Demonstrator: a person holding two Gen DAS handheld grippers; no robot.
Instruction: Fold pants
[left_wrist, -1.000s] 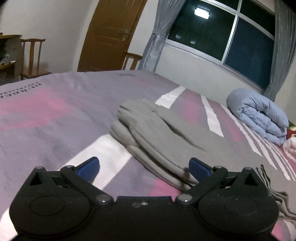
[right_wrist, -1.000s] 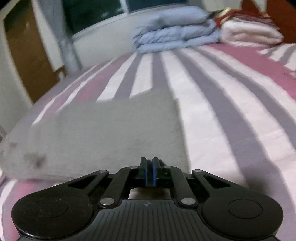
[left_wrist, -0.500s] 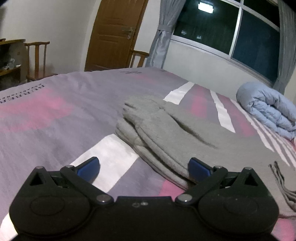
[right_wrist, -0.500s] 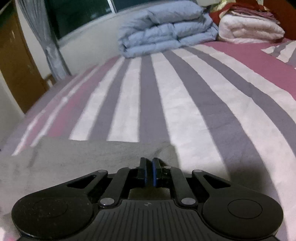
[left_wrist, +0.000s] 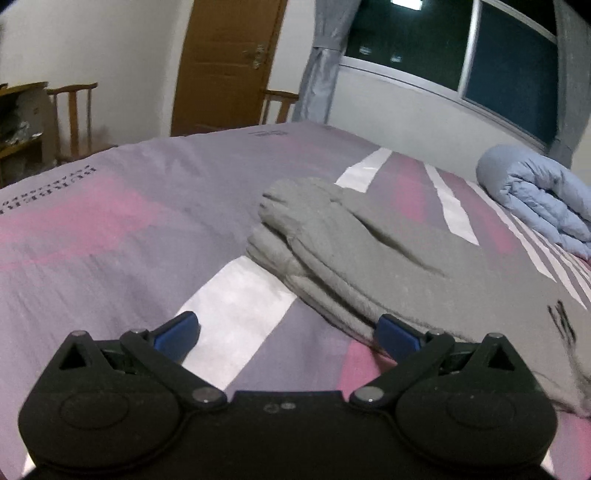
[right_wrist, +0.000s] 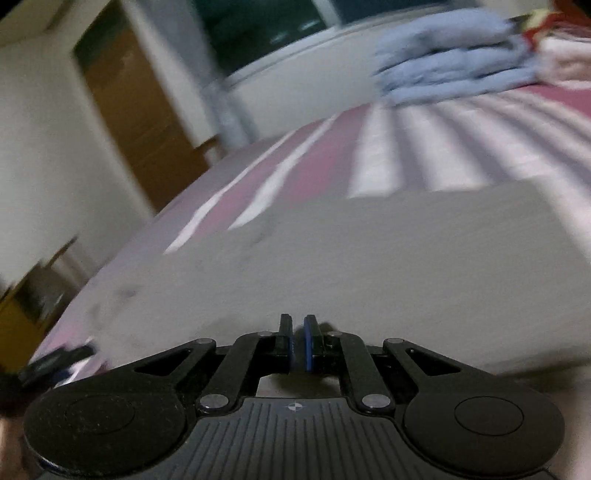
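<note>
Two grippers: left gripper (left_wrist: 286, 332) spread wide, empty; right gripper (right_wrist: 298, 341) pinched shut on the pants' near edge.
Pants: grey sweatpants (left_wrist: 369, 254) lie folded on the striped bed (left_wrist: 110, 221).
Handling: probably soft, limp, light; best gripped at edges or corners.

Each black hand-held gripper (left_wrist: 286, 332) has blue pads (left_wrist: 177, 330) and silver pivot screws.

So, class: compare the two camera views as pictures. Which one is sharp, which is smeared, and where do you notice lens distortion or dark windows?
Left wrist view: sharp, evenly lit indoors; the window is dark with one lamp reflected, and the bed edge bows from the fisheye. Right wrist view: heavy motion blur smears the door, blue quilt and grey pants; only the right gripper itself looks crisp.
</note>
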